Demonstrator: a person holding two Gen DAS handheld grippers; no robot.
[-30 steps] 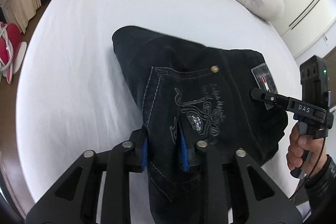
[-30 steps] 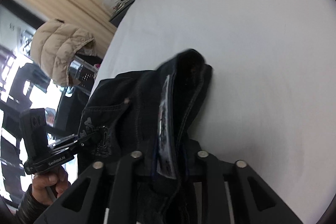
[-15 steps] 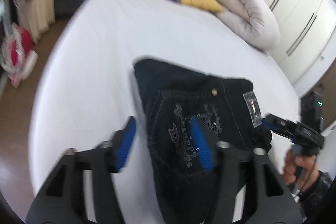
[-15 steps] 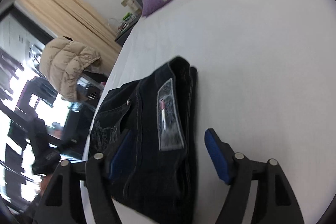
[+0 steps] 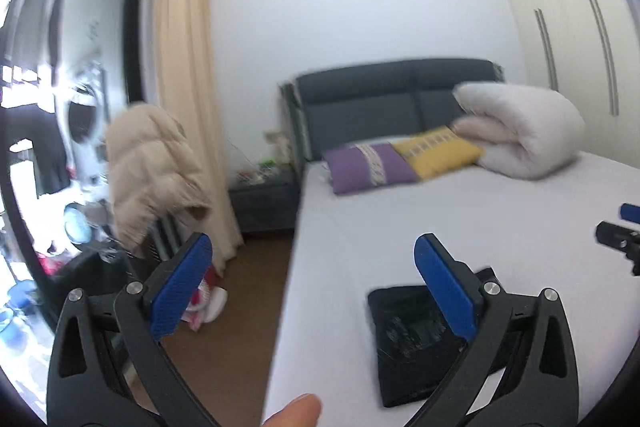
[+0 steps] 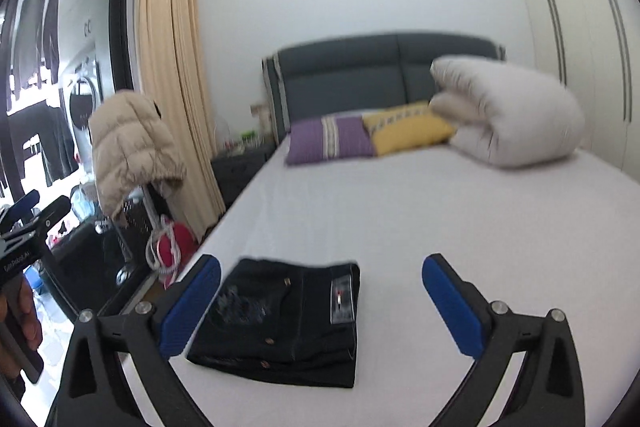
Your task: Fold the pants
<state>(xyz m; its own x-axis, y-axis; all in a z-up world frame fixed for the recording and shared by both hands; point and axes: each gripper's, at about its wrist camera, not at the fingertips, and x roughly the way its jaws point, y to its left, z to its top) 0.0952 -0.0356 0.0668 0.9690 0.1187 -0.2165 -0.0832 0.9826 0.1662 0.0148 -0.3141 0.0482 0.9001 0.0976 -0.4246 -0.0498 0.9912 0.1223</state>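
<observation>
Black jeans (image 6: 288, 315) lie folded into a flat rectangle near the left front edge of the white bed (image 6: 440, 219), back pocket and waist label facing up. My right gripper (image 6: 322, 267) hangs above them, jaws opening wide, touching nothing. In the left wrist view the same pants (image 5: 408, 331) lie low on the bed, partly hidden behind one blue pad (image 5: 444, 287). My left gripper (image 5: 312, 247) is raised over the bed's edge, its jaws opening too, with nothing between them.
Purple pillow (image 6: 328, 139), yellow pillow (image 6: 408, 127) and a rolled white duvet (image 6: 508, 115) sit by the dark headboard. A beige jacket (image 6: 132, 147) hangs on a rack left of the bed, near a curtain and nightstand. Wardrobe doors (image 6: 580, 47) line the right wall.
Both grippers let go of the jeans, opened wide and rose up and back from the bed. The views swung from looking down at the pants to looking across the room.
</observation>
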